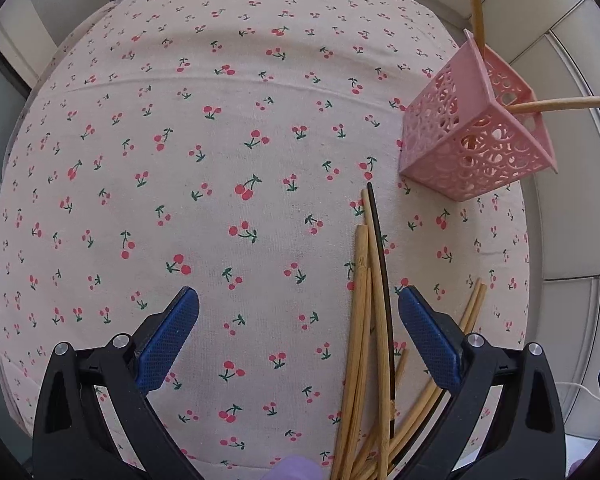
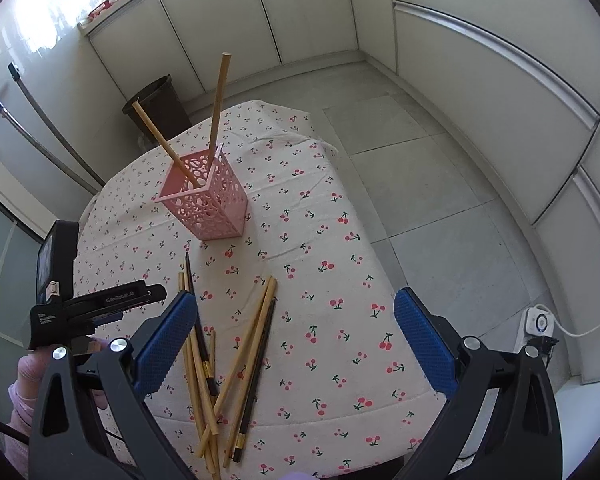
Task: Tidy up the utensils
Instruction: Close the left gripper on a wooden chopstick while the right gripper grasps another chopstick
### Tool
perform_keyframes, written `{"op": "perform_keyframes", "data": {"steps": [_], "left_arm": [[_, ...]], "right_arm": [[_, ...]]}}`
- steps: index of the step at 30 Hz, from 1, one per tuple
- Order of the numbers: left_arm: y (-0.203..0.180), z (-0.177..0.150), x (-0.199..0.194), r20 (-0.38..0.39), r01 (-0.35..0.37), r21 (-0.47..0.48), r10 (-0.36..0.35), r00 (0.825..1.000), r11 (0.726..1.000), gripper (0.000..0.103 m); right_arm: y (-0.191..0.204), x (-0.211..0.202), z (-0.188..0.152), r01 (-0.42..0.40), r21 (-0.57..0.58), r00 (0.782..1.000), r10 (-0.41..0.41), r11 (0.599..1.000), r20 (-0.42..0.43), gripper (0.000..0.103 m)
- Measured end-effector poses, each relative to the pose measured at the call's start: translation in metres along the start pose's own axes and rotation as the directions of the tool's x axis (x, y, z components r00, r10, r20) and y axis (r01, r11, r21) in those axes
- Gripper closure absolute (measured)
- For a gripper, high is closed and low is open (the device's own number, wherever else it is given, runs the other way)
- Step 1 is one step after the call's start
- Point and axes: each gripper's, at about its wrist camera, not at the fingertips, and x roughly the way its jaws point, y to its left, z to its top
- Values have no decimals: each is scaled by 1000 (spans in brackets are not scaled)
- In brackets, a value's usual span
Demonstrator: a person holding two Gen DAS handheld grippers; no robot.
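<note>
A: How are the grippers seen?

B: The left gripper is spread wide, nothing pressed between its blue pads. The right gripper is likewise wide apart and empty. In the right view the left tool's body is caught at 9 o'clock, with part of a hand and a pink sleeve, cut off by the frame edge.

A: Where are the utensils?

B: A loose heap of chopsticks is laid on the cherry-print cloth, at 6 o'clock in the right view. Pale wooden ones are crossed with dark ones; how many lie there cannot be told, since they overlap and some are hidden behind the left-hand pad. In the left view the heap is seen at 5 o'clock, its lower ends cut off at the edge.

A: And the holder?

B: The pink holder is stood upright at 11 o'clock of the heap, well apart from it. Two wooden sticks are leaned inside, tilted apart. In the left view the holder is placed at 2 o'clock, the sticks' tops cropped.
</note>
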Motion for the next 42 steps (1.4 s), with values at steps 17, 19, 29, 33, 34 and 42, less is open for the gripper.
{"op": "perform_keyframes", "data": {"steps": [17, 19, 29, 33, 34, 42], "left_arm": [[-32, 24, 29, 75, -117, 75, 112, 991, 990, 23], [-35, 23, 32, 67, -115, 80, 110, 992, 990, 28], [-52, 23, 45, 45, -111, 119, 106, 993, 987, 55], [-54, 25, 45, 40, -93, 123, 89, 995, 988, 63], [-58, 23, 45, 36, -85, 119, 81, 996, 989, 67], [-52, 22, 41, 42, -44, 128, 39, 998, 991, 95]], "right_arm": [[-13, 8, 1, -33, 73, 999, 36, 997, -37, 7], [-14, 7, 1, -31, 74, 999, 34, 997, -36, 7], [-14, 12, 1, -27, 75, 998, 31, 997, -51, 7], [-14, 14, 1, -22, 72, 998, 26, 997, -55, 7], [-14, 14, 1, -21, 72, 998, 25, 997, -57, 7], [-11, 24, -1, -1, 76, 997, 7, 997, -78, 7]]}}
